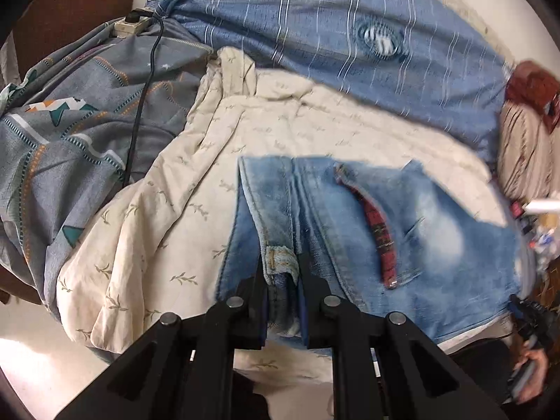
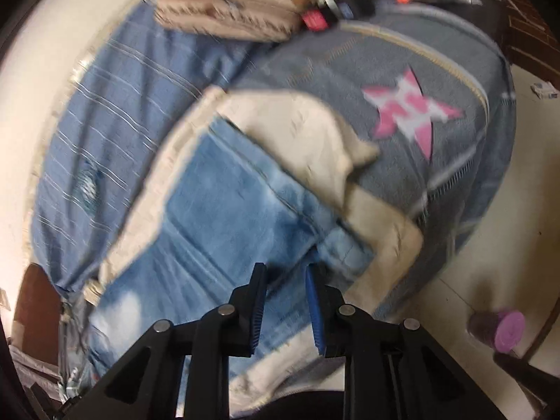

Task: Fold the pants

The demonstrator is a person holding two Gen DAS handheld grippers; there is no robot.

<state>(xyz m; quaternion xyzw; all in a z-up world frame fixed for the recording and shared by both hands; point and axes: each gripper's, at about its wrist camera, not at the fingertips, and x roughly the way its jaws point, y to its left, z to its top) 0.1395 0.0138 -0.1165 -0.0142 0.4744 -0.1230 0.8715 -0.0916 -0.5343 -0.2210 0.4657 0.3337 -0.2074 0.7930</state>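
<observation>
Between left gripper [image 1: 282, 280] pads: bunched denim edge of pants [image 1: 402, 231], clamped tight. Right gripper [image 2: 285, 306] over blurred pants [image 2: 224, 217], pads showing gap, though reading as closed; cloth between them uncertain. Beneath pants: cream quilt [image 1: 168, 231]. Further out: grey patterned blanket [image 1: 70, 133], black cable [image 1: 140, 105], blue striped sheet [image 1: 315, 28], striped pillow [image 2: 224, 3].

Left gripper [image 1: 281, 273]: matte black angular arms, round silver pivot pins, dark blue pads. Right gripper [image 2: 283, 294]: same black frame (triangular cut-outs in the arms), bright blue ribbed pads [image 2: 313, 309], four silver pins.
</observation>
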